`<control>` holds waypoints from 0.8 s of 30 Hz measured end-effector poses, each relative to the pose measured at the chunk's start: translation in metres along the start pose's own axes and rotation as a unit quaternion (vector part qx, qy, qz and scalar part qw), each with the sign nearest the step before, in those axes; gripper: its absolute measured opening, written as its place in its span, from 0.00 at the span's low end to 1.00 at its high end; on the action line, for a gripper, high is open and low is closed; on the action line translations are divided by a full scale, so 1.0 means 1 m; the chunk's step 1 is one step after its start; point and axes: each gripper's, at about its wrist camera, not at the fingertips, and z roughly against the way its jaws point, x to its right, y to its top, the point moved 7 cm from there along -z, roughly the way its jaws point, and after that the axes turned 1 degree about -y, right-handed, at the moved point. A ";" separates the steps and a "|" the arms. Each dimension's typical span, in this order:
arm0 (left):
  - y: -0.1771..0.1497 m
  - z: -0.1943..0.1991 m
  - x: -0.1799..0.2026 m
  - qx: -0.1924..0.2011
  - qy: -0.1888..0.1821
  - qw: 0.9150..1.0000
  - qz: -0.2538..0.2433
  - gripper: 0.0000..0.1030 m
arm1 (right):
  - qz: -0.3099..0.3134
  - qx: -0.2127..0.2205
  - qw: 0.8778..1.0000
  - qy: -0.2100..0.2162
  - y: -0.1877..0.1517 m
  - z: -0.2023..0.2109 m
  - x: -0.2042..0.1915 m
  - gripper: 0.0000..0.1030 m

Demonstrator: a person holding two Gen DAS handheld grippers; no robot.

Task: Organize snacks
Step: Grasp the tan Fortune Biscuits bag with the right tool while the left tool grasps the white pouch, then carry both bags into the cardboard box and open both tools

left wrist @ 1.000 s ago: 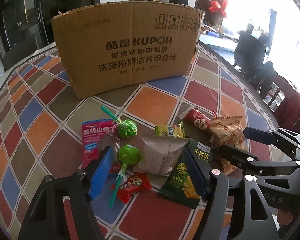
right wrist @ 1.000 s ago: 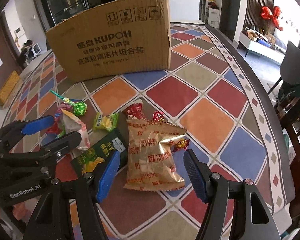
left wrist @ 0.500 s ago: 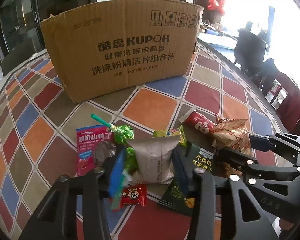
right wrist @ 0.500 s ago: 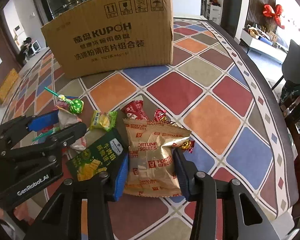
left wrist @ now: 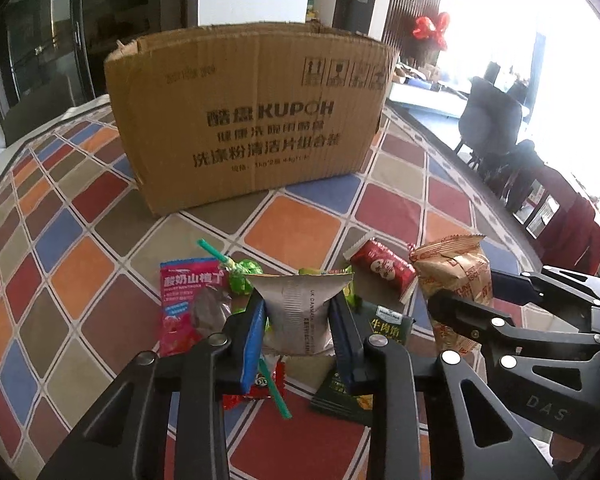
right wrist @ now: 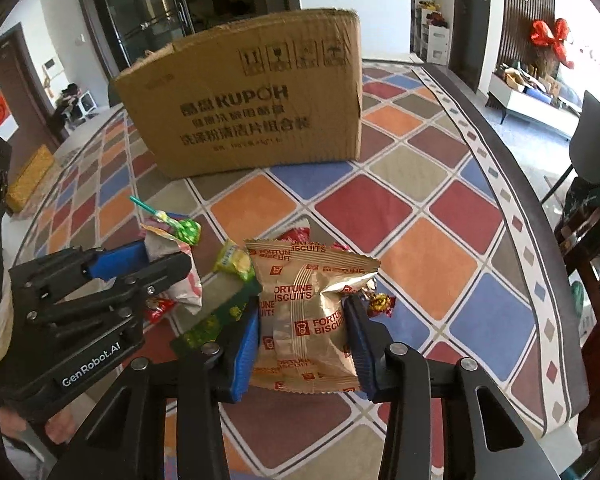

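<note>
Left wrist view: left gripper (left wrist: 298, 330) clamped narrow on one grey-brown paper packet (left wrist: 298, 312), held upright between two blue pads (left wrist: 252, 344). Beneath and around it, on the diamond-patterned tablecloth (left wrist: 300, 224): one pink hawthorn snack pouch (left wrist: 182, 308) at left, two green lollipops counted, one (left wrist: 242, 274) just behind the packet with its stick pointing far-left, the other known only by a green stick (left wrist: 274, 388) near the pads. One small red candy (left wrist: 256, 390) near, one dark green beef-snack pack (left wrist: 364, 364) right of the packet, one red wrapped snack (left wrist: 382, 270) farther right, a sliver of one yellow-green packet (left wrist: 320, 272) behind. At far right, right gripper (left wrist: 466, 306) closed on one Fortune Biscuits bag (left wrist: 454, 276). One KUPOH cardboard box (left wrist: 248, 124) standing far centre, top open.

Right wrist view: right gripper (right wrist: 304, 340) squeezed onto the single Fortune Biscuits bag (right wrist: 308, 308), lifted at near centre between blue pads (right wrist: 244, 348). Left of it, left gripper (right wrist: 148, 260) pinching the paper packet (right wrist: 180, 276). One green lollipop (right wrist: 186, 230) visible here, one yellow-green packet (right wrist: 236, 260), the dark green pack (right wrist: 216, 316) tilted against the bag, one foil-wrapped candy (right wrist: 378, 304) just right of the bag, red wrappers partly hidden behind and below. Same cardboard box (right wrist: 252, 100) far centre on the tablecloth (right wrist: 364, 208).
</note>
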 end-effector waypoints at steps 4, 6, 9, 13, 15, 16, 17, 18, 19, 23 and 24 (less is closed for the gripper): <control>0.005 0.010 -0.001 0.012 0.002 1.000 0.004 0.30 | 0.001 0.007 1.000 0.005 0.004 0.004 -0.002 0.41; 0.009 0.017 -0.002 0.021 0.003 1.000 0.005 0.30 | 0.002 0.011 1.000 0.007 0.006 0.006 -0.003 0.41; 0.016 0.027 -0.004 0.035 0.007 0.999 0.005 0.30 | 0.003 0.019 1.000 0.010 0.012 0.011 -0.004 0.41; 0.027 0.039 -0.007 0.052 0.011 0.999 0.007 0.30 | 0.006 0.035 0.999 0.014 0.023 0.020 -0.007 0.41; 0.032 0.045 -0.009 0.059 0.012 0.998 0.008 0.30 | 0.008 0.044 0.999 0.015 0.029 0.024 -0.007 0.41; 0.035 0.048 -0.010 0.064 0.014 0.998 0.008 0.30 | 0.009 0.050 0.999 0.015 0.033 0.027 -0.008 0.41; 0.039 0.052 -0.011 0.070 0.017 0.997 0.008 0.30 | 0.011 0.055 0.998 0.015 0.037 0.029 -0.009 0.41; 0.042 0.054 -0.012 0.074 0.019 0.997 0.007 0.30 | 0.012 0.062 0.998 0.016 0.041 0.032 -0.010 0.41; 0.047 0.057 -0.013 0.080 0.021 0.997 0.006 0.30 | 0.013 0.068 0.997 0.017 0.045 0.034 -0.011 0.41; 0.062 0.069 -0.017 0.103 0.029 0.994 0.005 0.30 | 0.016 0.090 0.996 0.020 0.063 0.044 -0.015 0.41; 0.066 0.073 -0.018 0.109 0.031 0.994 0.004 0.30 | 0.018 0.096 0.995 0.021 0.067 0.047 -0.016 0.41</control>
